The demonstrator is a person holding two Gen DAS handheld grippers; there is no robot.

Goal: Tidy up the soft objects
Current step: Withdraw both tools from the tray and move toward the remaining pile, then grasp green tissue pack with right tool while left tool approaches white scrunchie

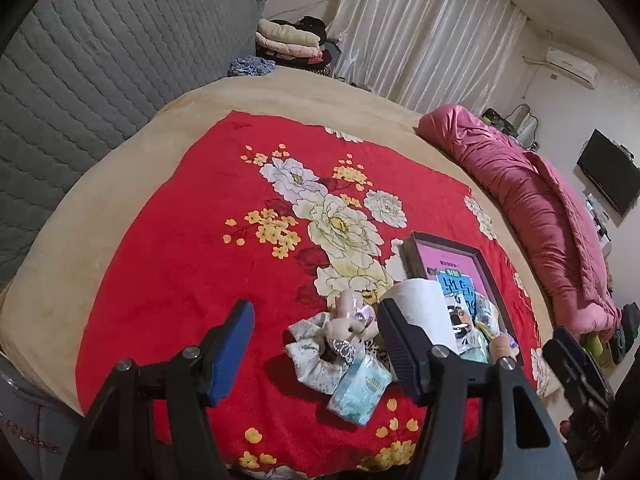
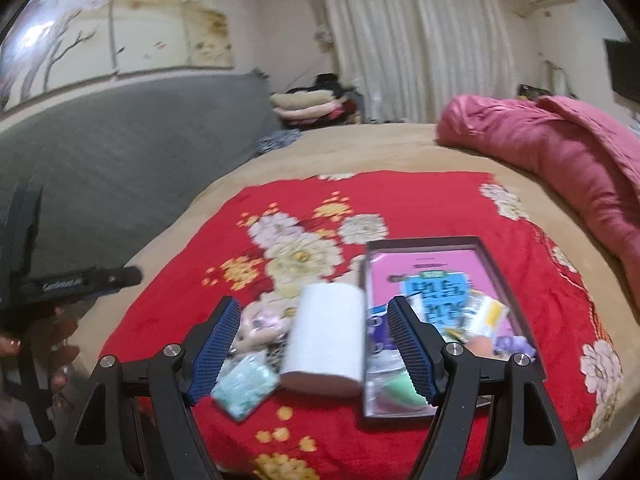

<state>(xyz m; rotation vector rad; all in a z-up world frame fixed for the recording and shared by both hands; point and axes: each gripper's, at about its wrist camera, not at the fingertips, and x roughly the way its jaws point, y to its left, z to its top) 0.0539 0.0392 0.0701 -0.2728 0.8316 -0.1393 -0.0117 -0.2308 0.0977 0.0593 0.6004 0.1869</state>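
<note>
A heap of small soft things lies on the red floral blanket (image 1: 192, 248): a pink plush bunny (image 1: 347, 322), a pale floral scrunchie (image 1: 310, 354), a mint tissue pack (image 1: 360, 392) and a white paper roll (image 1: 424, 312). My left gripper (image 1: 316, 346) hovers open over the heap and touches nothing. In the right wrist view the paper roll (image 2: 324, 336) shows between the fingers of my open right gripper (image 2: 316, 346), with a gap on each side. The tissue pack (image 2: 244, 384) and the blurred bunny (image 2: 260, 324) lie to its left.
A dark-framed shallow tray (image 2: 486, 256) with a pink book, packets and small items sits right of the roll. A rolled pink quilt (image 1: 532, 204) lies along the bed's right side. A grey quilted headboard (image 1: 100, 72) stands left, with folded clothes (image 1: 288, 40) beyond.
</note>
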